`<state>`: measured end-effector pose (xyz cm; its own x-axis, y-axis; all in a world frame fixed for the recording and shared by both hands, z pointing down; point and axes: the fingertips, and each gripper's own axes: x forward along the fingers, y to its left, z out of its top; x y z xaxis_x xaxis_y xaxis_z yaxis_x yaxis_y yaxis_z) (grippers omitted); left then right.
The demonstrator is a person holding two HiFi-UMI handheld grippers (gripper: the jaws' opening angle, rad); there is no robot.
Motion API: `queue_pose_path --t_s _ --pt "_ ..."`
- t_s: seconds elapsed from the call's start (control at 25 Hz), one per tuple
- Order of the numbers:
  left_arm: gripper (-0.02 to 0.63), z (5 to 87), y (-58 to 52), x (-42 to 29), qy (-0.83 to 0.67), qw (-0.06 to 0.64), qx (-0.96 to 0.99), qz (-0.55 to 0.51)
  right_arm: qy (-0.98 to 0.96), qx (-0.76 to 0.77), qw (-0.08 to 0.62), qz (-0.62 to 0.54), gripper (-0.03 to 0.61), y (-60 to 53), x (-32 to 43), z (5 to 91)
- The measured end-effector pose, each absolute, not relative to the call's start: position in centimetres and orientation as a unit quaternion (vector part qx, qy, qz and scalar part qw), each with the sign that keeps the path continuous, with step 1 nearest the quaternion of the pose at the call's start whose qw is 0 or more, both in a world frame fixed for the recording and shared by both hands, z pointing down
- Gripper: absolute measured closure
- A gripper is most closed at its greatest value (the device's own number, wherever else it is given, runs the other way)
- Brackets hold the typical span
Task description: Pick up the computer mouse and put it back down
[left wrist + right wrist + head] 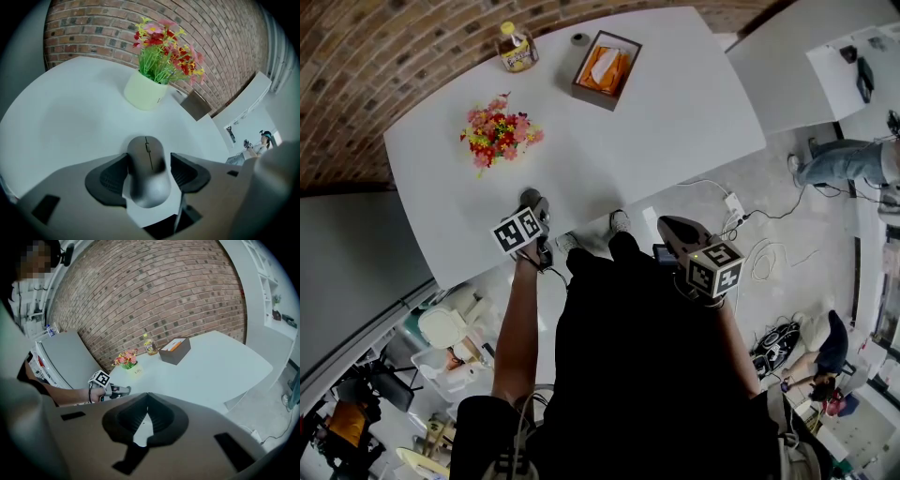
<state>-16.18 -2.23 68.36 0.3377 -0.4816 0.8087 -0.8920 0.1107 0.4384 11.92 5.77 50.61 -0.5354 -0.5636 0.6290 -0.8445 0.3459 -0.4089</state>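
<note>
A grey computer mouse [147,168] sits between the jaws of my left gripper [149,158], near the white table's [675,112] front edge. Both dark pads [110,178] lie against its sides, so the gripper is shut on it. I cannot tell whether the mouse rests on the table or hangs just above it. In the head view the mouse [530,197] pokes out past the left gripper [534,208]. My right gripper [668,226] is held off the table over the floor. In its own view the right gripper [147,395] has its tips together and holds nothing.
A pale pot of red and pink flowers [499,131] stands behind the mouse. At the table's far edge are a bottle [517,47], a small tape roll [579,39] and a brown box [607,68]. A power strip with cables [733,202] lies on the floor to the right.
</note>
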Motion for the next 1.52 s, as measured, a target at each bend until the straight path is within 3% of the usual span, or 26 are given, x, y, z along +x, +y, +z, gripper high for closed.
queue_pose_path --t_s 0.96,1.16,1.52 --pt "0.319 64.6 -2.8 -15.6 -0.555 0.487 0.649 0.180 -0.805 0.433 0.186 0.361 0.561 5.3 11.9 50.5" --pt "0.370 63.5 -2.6 -15.6 -0.560 0.474 0.653 0.186 -0.814 0.420 0.185 0.356 0.561 4.7 11.3 50.3" --pt "0.397 62.8 -1.2 -15.1 -0.562 0.473 0.652 0.188 -0.832 0.391 0.184 0.348 0.561 3.5 10.0 50.2"
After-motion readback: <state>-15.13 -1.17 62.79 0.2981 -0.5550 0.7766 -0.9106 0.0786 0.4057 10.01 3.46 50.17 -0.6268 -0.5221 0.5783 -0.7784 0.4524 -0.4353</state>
